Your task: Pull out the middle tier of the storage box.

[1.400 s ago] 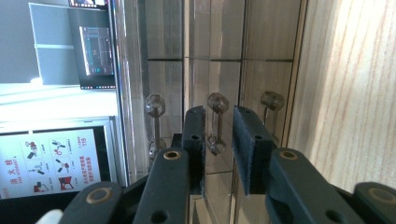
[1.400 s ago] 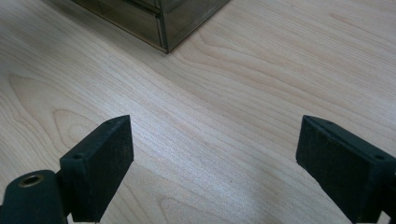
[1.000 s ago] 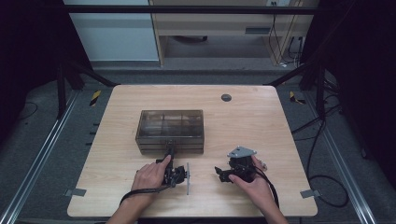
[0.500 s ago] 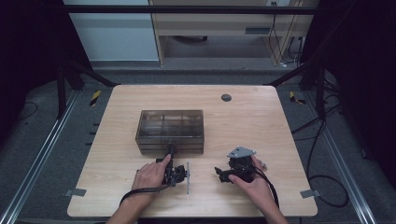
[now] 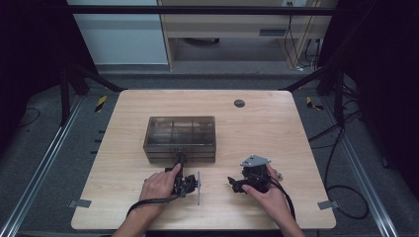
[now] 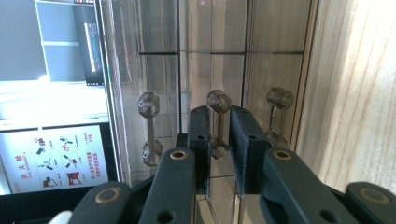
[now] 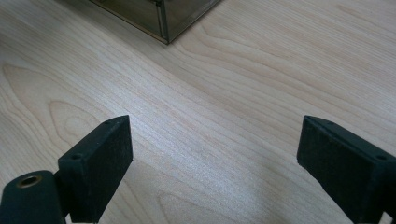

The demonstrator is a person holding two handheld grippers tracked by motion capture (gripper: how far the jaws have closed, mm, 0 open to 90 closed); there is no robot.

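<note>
Nearest you, both hands sit where they were 1 second ago. Your left gripper has just been closing and now clamps the middle handle on the smoky clear box, mid-table. Your right gripper rests beside it, jaws wide apart over bare pale wood table. Beyond lie grey floor and a cabinet.

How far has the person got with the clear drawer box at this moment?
Done: the left gripper has reached the clear drawer box, and its jaws have just been closing with the middle knob handle between them, pads on its stem. In hand: securing that grip. Left: pulling the drawer out; the box front looks flush. The right gripper rests open over the table.
</note>
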